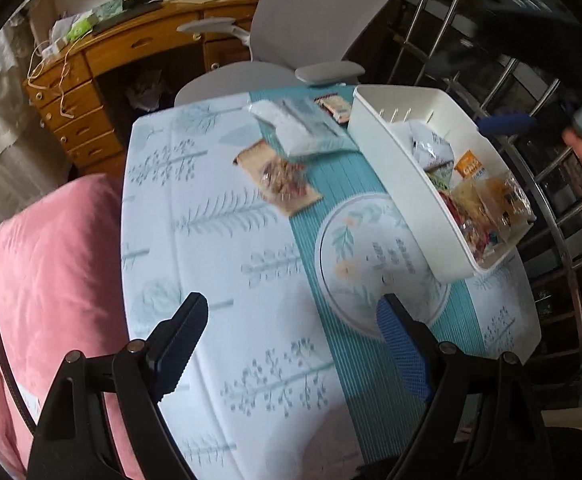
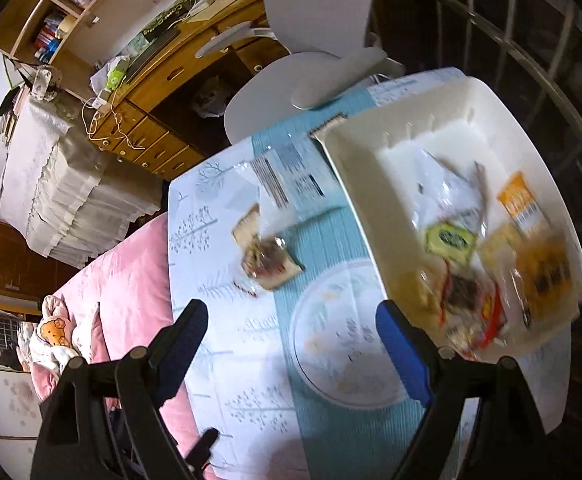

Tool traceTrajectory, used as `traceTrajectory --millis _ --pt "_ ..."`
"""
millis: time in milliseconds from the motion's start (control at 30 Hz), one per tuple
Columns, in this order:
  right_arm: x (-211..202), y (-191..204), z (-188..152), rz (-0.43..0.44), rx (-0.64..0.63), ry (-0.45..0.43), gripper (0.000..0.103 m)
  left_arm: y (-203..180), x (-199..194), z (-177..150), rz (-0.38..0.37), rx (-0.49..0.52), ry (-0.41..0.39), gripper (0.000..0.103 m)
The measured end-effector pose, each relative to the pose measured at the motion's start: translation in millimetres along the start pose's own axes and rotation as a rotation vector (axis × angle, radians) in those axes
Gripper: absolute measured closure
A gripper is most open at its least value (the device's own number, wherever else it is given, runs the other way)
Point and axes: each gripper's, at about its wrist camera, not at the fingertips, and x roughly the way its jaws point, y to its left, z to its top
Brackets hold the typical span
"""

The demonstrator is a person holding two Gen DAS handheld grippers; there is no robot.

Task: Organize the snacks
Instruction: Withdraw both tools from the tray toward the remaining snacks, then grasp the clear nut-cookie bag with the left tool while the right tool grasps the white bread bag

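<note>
Over the table point(image 1: 195, 216) the left claw point(image 1: 291, 344) hangs wide open with nothing in it. Ahead lies a brown snack packet point(image 1: 279, 178), beside it a clear white packet point(image 1: 303, 128), then a small dark packet point(image 1: 333, 108). Rightward, the white bin point(image 1: 387, 144) holds a heap of snacks point(image 1: 479, 196). The right claw point(image 2: 287, 340) gapes equally empty beside that bin.

- The orange snack packet point(image 1: 468, 168) in the white bin point(image 1: 375, 104) shows white letters, roughly "CA…"; blurred.
- The white packet's point(image 2: 287, 178) barcode label is unreadable.
</note>
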Motion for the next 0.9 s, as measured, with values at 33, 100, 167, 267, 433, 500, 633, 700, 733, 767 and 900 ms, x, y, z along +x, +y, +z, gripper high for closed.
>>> traceTrajectory --millis 33,100,167,267,433,500,633,700,733,767,900 --pt "5.8 5.4 11.3 -0.005 -0.001 0.009 0.016 0.3 3.8 5.0 -0.002 0.004 -0.011 0.017" --pt "15.9 13.2 27.7 0.002 -0.008 0.018 0.016 0.7 11.8 15.4 -0.002 0.018 -0.037 0.017" --pt "29.0 21.4 44.2 0.006 -0.029 0.028 0.016 1.6 20.8 25.9 0.005 0.028 -0.062 0.017" --pt "55.5 30.3 65.2 -0.01 -0.059 0.061 0.013 3.7 36.2 40.1 0.003 0.042 -0.098 0.017" --pt "110.1 42.0 92.7 -0.048 -0.105 0.128 0.012 6.1 73.2 65.1 0.013 0.071 -0.164 0.017" --pt "128.6 46.6 98.5 -0.057 -0.124 0.146 0.011 7.2 86.1 71.8 0.011 0.079 -0.174 0.017" --pt "164.6 52.1 105.3 -0.116 -0.163 0.194 0.01 7.0 115.5 81.5 0.028 0.108 -0.177 0.017" --pt "178.8 54.5 108.2 -0.141 -0.179 0.211 0.009 6.5 128.4 83.9 0.043 0.126 -0.179 0.017" --pt "184.2 55.2 109.2 -0.153 -0.187 0.218 0.009 6.4 133.4 84.7 0.046 0.13 -0.18 0.017" --pt "191.0 56.3 110.1 -0.169 -0.198 0.226 0.01 7.1 136.6 84.8 0.046 0.131 -0.181 0.017" --pt "209.4 63.5 112.7 -0.237 -0.253 0.237 0.01 6.5 150.5 89.8 0.029 0.129 -0.177 0.017"
